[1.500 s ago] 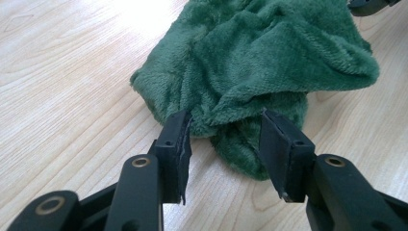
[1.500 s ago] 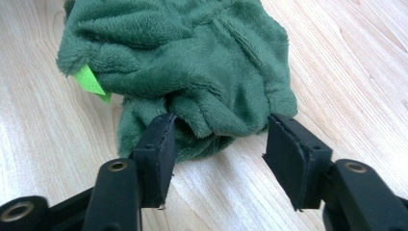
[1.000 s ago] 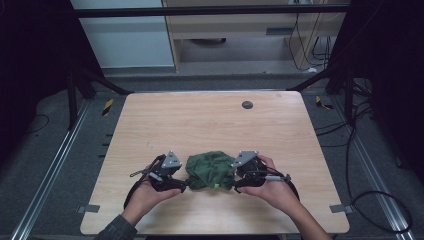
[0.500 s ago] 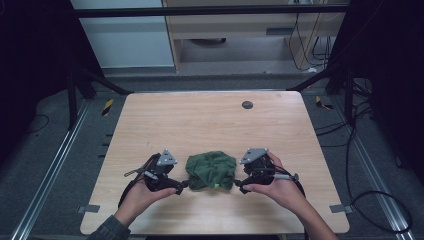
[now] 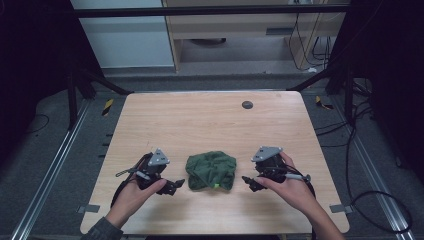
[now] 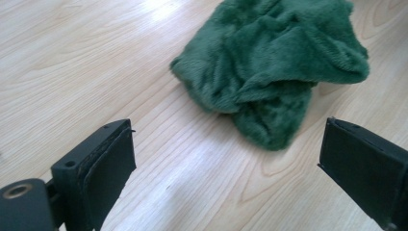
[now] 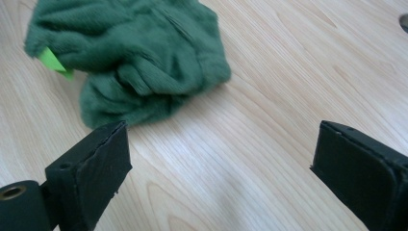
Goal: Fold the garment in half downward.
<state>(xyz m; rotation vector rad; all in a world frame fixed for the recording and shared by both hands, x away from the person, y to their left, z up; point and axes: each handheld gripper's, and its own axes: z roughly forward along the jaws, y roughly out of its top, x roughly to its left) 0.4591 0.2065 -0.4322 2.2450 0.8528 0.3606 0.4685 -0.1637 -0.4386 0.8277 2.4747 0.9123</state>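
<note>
- High view: nearest of all, the person's two forearms come in from the near edge of the wooden table (image 5: pixel 210 120), each hand wrapped round a gripper.
- The left gripper (image 5: pixel 172 186) sits near the table's near-left part, its black jaws pointing right toward the cloth, with a bare strip of wood between its tips and the fabric.
- In the left gripper view the left gripper (image 6: pixel 226 163) has its jaws spread wide, nothing between them but tabletop; the green cloth (image 6: pixel 274 62) lies just beyond and clear of both pads.
- The right gripper (image 5: pixel 250 183) is at the near-right, jaws pointing left toward the cloth, also apart from it.
- In the right gripper view the right gripper (image 7: pixel 219 168) is likewise wide open and holds nothing; bare wood lies between the pads, and the cloth (image 7: pixel 134 57) is beyond its left jaw, not touching it.
- Between the two grippers, the green cloth (image 5: pixel 211 170) rests crumpled in a loose heap on the table, a little nearer than the middle.
- A small bright green tag (image 7: pixel 54 62) sticks out of the cloth's edge; it shows as a speck (image 5: pixel 217 186) on the heap's near side.
- Farther off, a small dark round disc (image 5: pixel 247 104) lies on the wood near the far edge, well apart from the cloth.
</note>
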